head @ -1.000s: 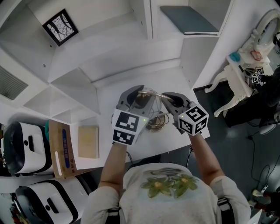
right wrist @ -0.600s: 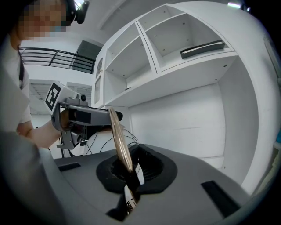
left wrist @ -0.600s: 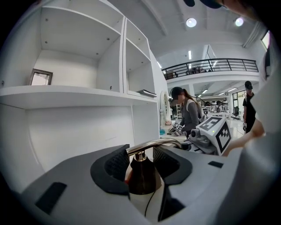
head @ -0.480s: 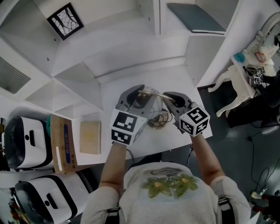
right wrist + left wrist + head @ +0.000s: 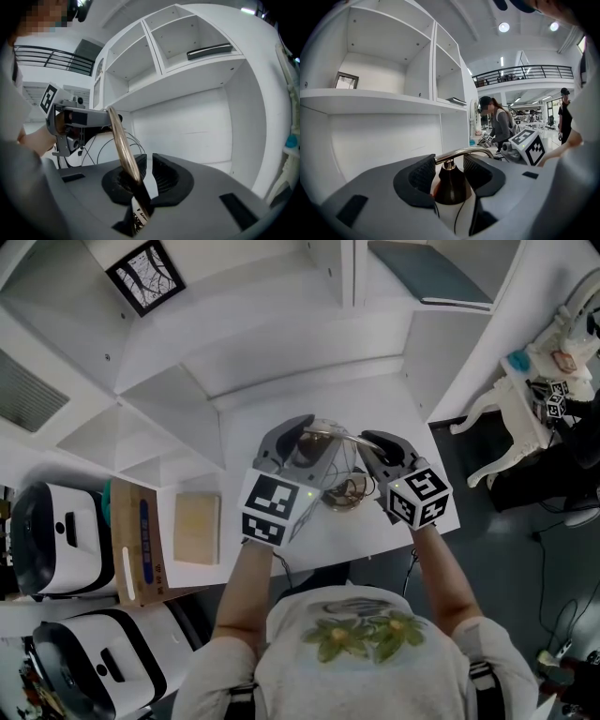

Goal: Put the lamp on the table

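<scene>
The lamp (image 5: 336,486) was already over the white counter (image 5: 394,409), at its near right part below the shelves, but it had not been let go, so by my reading the task was in its last stretch, not finished. The left hand-held gripper (image 5: 302,429) was clenched on the lamp's dark socket (image 5: 449,185), which sat between its ribbed pads in the left gripper view. The right hand-held gripper (image 5: 372,441) was clamped tight on the curved brass arm (image 5: 123,140), which ran up out of its nearly closed jaws. From the head view the round base (image 5: 341,497) lay low between the two grippers, close to the counter top. Whether it was actually resting there or hung just above it I could not tell. What was left, as I judged it, was to settle the base flat, check that the lamp stood upright alone, then release both grips and draw the grippers clear.
</scene>
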Demonstrator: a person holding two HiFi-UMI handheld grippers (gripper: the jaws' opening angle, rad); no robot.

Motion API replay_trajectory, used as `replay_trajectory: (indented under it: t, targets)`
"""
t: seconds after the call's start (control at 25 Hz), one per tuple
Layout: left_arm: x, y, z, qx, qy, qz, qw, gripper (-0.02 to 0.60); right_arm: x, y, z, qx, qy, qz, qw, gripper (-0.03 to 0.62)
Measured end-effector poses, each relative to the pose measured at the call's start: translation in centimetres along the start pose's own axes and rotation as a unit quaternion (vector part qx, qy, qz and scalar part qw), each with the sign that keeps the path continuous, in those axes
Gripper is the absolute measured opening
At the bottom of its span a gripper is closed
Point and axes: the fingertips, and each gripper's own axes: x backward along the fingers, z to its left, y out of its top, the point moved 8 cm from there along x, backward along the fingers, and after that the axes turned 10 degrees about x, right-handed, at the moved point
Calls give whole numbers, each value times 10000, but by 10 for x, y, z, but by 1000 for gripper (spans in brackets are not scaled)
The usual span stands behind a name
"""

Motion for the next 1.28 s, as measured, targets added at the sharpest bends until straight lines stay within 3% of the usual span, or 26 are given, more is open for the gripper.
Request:
replay_trajectory:
  t: [0.44, 0.76, 0.8, 0.84, 0.88, 1.28]
  targets:
    - [25, -3, -2, -3, 204, -96, 9997, 189, 18, -1, 4, 47, -142, -13, 9999, 33]
    - [39, -12, -7, 179, 334, -136, 9992, 188, 32, -2, 10, 160, -606, -130, 9979, 36]
    - [41, -13, -8, 182, 328, -130, 9992, 189, 33, -1, 12, 156, -627, -132, 9978, 61]
    - [42, -14, -9, 185, 327, -126, 9992, 189, 35, -1, 13, 137, -635, -125, 9978, 142]
    - [44, -15, -11, 186, 329, -122, 9992, 189, 36, -1, 15, 115, -637, -112, 9978, 179]
    - [58, -31, -24, 190, 312, -54, 9993, 189, 54, -6, 27, -7, -948, -120, 9954, 179]
